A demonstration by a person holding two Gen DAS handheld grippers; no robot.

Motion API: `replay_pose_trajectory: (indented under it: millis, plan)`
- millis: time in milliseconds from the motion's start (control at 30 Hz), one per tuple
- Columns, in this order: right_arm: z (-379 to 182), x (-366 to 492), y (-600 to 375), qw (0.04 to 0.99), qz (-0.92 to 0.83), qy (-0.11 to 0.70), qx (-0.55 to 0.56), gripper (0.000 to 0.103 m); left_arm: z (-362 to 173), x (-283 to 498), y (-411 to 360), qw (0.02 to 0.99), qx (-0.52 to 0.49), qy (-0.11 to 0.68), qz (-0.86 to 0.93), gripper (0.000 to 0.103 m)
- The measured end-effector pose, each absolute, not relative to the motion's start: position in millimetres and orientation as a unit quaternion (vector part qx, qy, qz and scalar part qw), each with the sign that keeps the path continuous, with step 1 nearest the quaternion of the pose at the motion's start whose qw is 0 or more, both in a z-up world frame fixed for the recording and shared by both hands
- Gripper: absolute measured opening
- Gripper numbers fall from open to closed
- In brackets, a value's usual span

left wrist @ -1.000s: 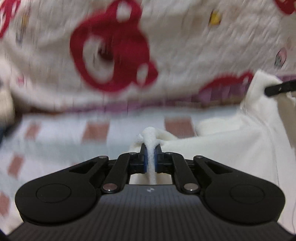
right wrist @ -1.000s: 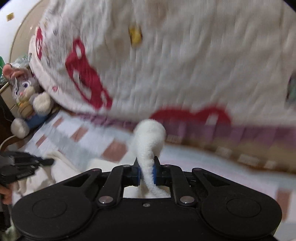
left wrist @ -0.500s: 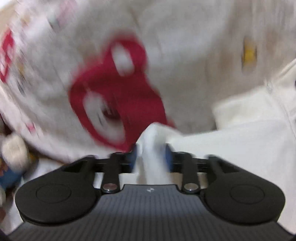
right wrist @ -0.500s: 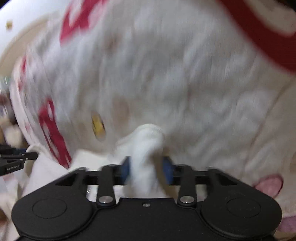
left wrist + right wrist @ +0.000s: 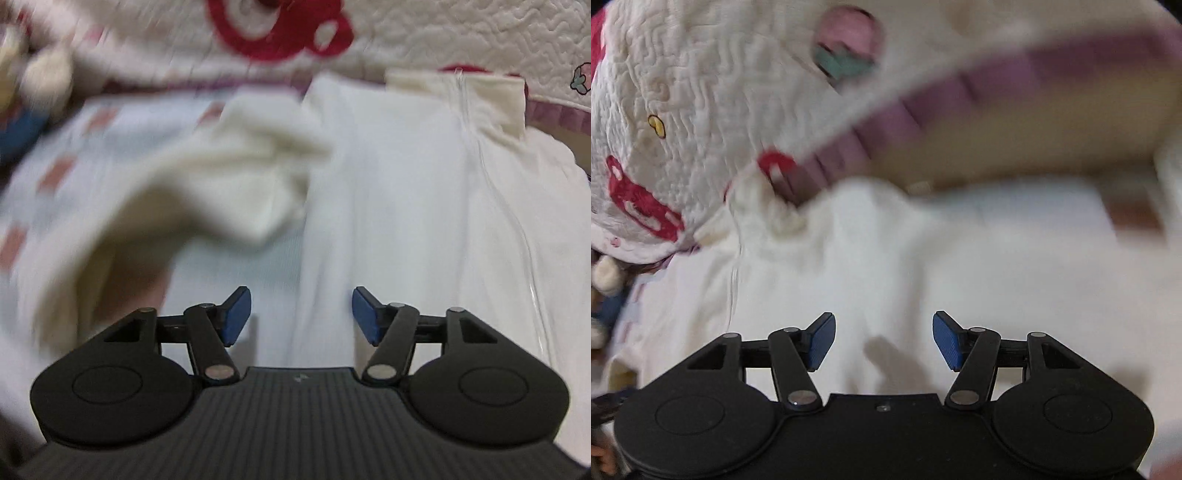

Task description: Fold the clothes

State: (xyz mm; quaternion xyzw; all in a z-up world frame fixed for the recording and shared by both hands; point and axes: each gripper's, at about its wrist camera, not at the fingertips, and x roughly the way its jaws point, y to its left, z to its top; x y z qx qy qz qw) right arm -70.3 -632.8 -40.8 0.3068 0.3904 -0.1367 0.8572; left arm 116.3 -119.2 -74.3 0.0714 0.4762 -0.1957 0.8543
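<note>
Two wrist-mounted fisheye cameras look steeply down onto a bed from close range. The left view sits just behind the left gripper (image 5: 301, 314), whose black frame fills the lower third, and faces across a white zip-front garment (image 5: 424, 192) toward a quilted blanket (image 5: 480, 44) along the top edge. The right view, mounted likewise behind the right gripper (image 5: 882, 341), looks over the same garment (image 5: 886, 258) from the other side, with the blanket (image 5: 683, 110) curving across its upper left. Both share the garment's collar, zip line and blanket border. A stuffed toy (image 5: 40, 77), probably the same one, blurs at each view's left edge (image 5: 605, 273).
</note>
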Motion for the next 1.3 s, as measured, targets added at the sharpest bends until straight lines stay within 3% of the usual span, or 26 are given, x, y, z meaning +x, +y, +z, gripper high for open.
replay_pose_trajectory:
  millis: [300,633,1033,1167,1267,1300]
  plan:
    - [-84.9,-189.4,-606.5,0.818,-0.07,0.409,0.398,0.064,-85.4,54.4,-45.2,0.815,-0.019,0.551,-0.176,0.062]
    - [-113.5,-228.4,-562.0,0.761,0.009,0.453,0.464,0.064,-86.8,15.1,-27.7,0.772,-0.055,0.592,-0.225,0.066]
    - [-98.1,-265.8,-528.1,0.711,-0.015,0.511,0.483,0.065,-68.9,12.6,-29.3,0.829,-0.001,0.524,-0.193,0.067]
    - [-97.8,-278.4,-524.4,0.709,0.003,0.487,0.51,0.066,-64.0,18.1,-27.9,0.845,-0.011,0.495,-0.204,0.068]
    - [-111.2,-273.9,-517.2,0.706,0.033,0.468,0.531,0.067,-77.9,24.6,-31.4,0.828,-0.018,0.518,-0.214,0.068]
    - [-116.4,-270.4,-516.5,0.71,0.04,0.461,0.53,0.062,-83.0,25.3,-32.3,0.819,-0.021,0.531,-0.217,0.068]
